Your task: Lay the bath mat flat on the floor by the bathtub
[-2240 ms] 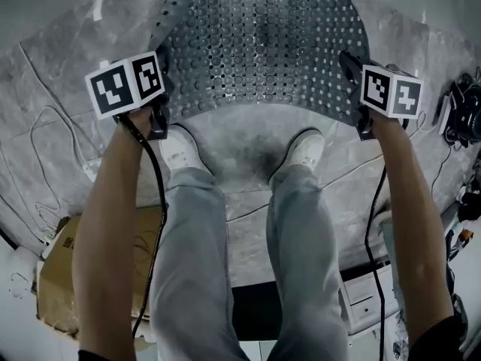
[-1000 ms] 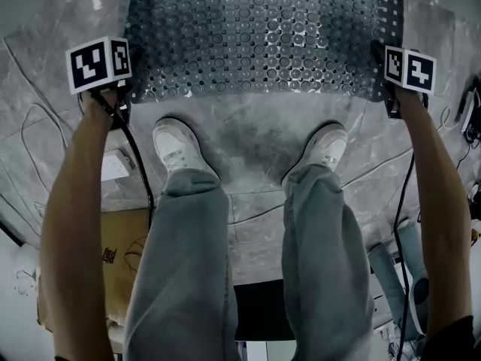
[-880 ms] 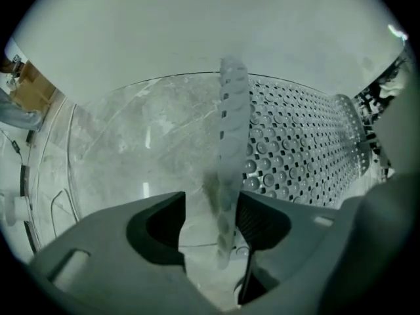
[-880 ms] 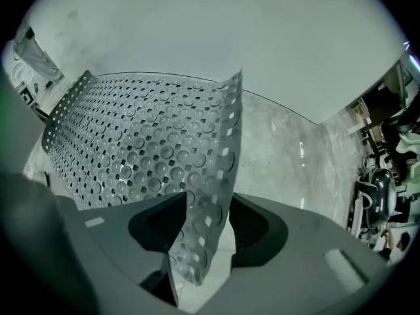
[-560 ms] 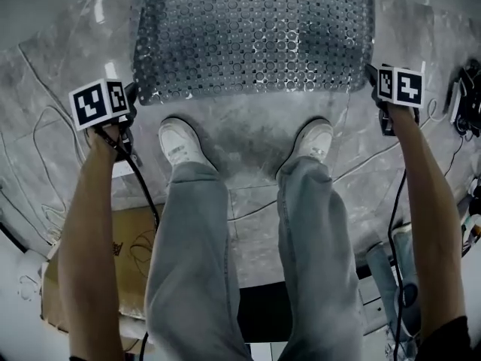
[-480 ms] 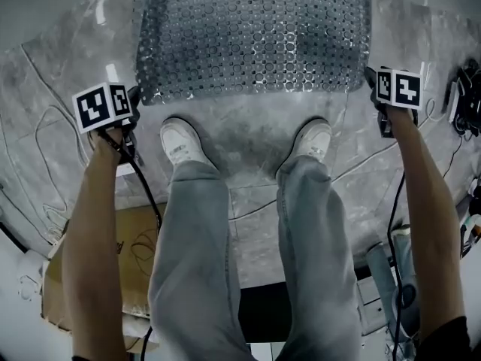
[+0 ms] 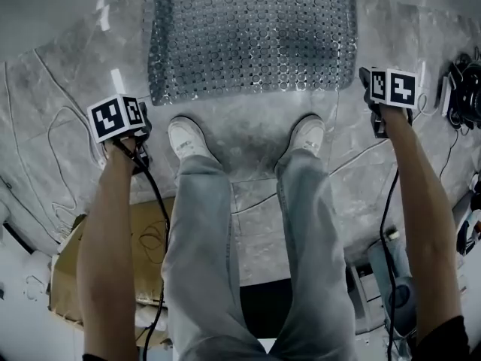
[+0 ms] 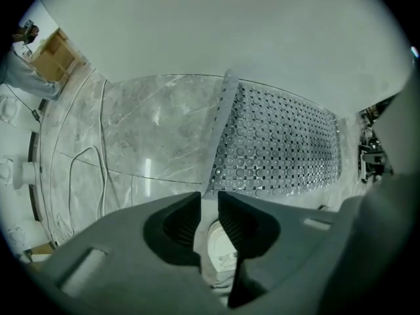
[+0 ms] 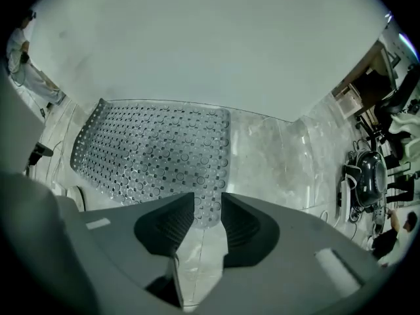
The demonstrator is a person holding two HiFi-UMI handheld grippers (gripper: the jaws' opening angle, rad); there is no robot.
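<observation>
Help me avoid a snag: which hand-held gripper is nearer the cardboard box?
Left. The left hand-held gripper hangs just forward of the cardboard box; the right hand-held gripper is far across, beyond both legs. Both sets of jaws are closing on nothing.

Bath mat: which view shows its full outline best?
Head view: the bath mat is seen from above, lying flat on the floor with its whole outline in frame. The left gripper view and right gripper view each show it obliquely from one end, foreshortened.
</observation>
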